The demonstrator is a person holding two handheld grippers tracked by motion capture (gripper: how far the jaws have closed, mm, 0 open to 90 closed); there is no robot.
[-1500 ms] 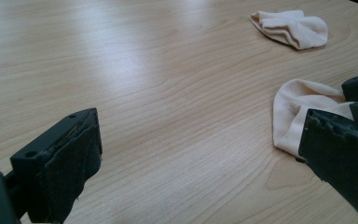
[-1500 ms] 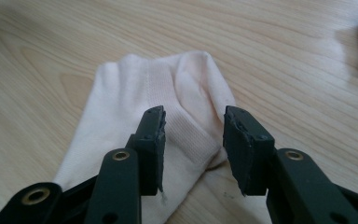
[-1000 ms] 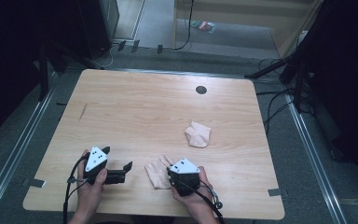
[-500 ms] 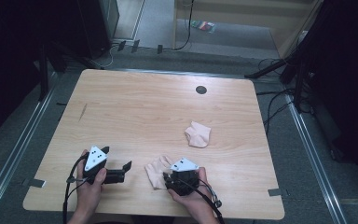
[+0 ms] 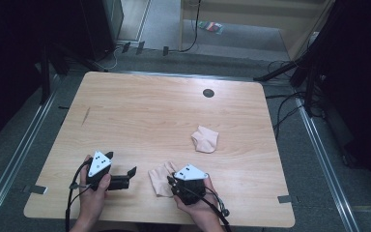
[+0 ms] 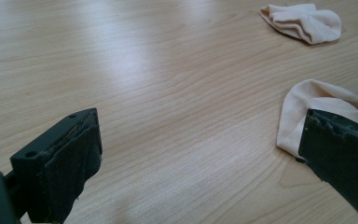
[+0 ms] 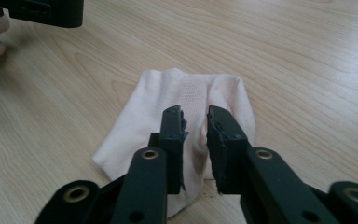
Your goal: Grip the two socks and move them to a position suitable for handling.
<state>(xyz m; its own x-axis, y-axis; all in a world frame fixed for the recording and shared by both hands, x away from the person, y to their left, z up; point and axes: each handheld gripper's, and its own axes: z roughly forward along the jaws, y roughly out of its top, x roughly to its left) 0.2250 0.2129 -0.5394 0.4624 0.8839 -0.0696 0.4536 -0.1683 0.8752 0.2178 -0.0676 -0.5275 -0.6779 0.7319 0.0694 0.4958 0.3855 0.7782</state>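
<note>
Right gripper view: right gripper (image 7: 195, 122) pinching near sock (image 7: 177, 121).
I'd grip deeper; left gripper (image 6: 200, 154) spread wide, empty.

The surface (image 5: 140, 111) is open across its far and left areas. Obstacles: one sock (image 5: 205, 139) right of centre, a second sock (image 5: 160, 178) at the near edge between the left tool (image 5: 125, 177) and right tool (image 5: 170, 181).
</note>
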